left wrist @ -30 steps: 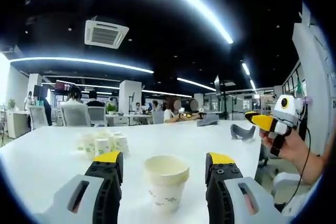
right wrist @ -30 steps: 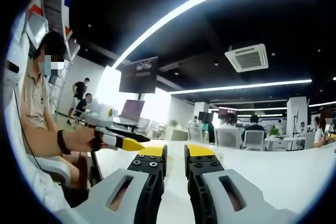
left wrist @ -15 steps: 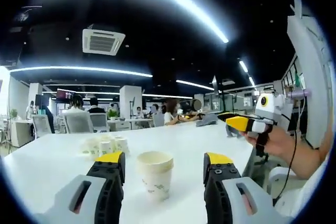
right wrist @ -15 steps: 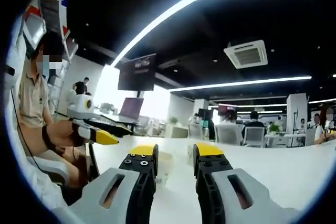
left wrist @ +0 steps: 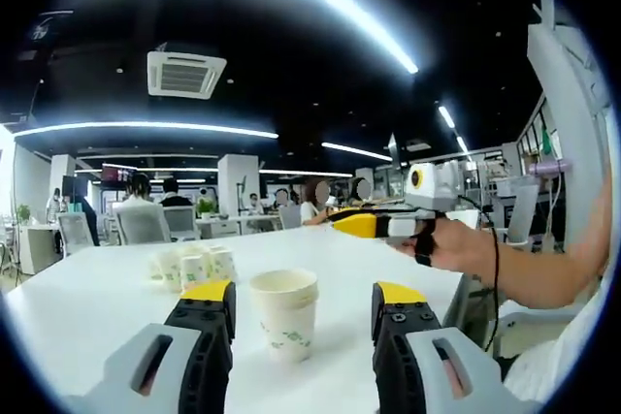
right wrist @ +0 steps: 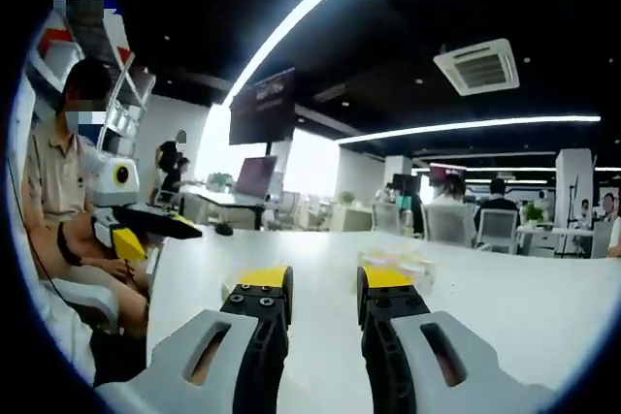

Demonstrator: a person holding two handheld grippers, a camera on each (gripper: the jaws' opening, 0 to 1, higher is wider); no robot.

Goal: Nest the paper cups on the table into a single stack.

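Paper cup (left wrist: 284, 314) upright on table (left wrist: 87, 298) | left gripper (left wrist: 303, 300) open around it

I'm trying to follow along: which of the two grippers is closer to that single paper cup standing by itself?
Left. The lone cup stands upright just ahead of the left gripper, between its open jaws. The right gripper hovers above and to the cup's right.

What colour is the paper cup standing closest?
Cream white with a small green print, the paper cup shows best in the left gripper view.

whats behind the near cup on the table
Behind the near cup, farther back on the white table, stands a cluster of paper cups. Their number can't be told; some hide others. Beyond are office chairs and people.
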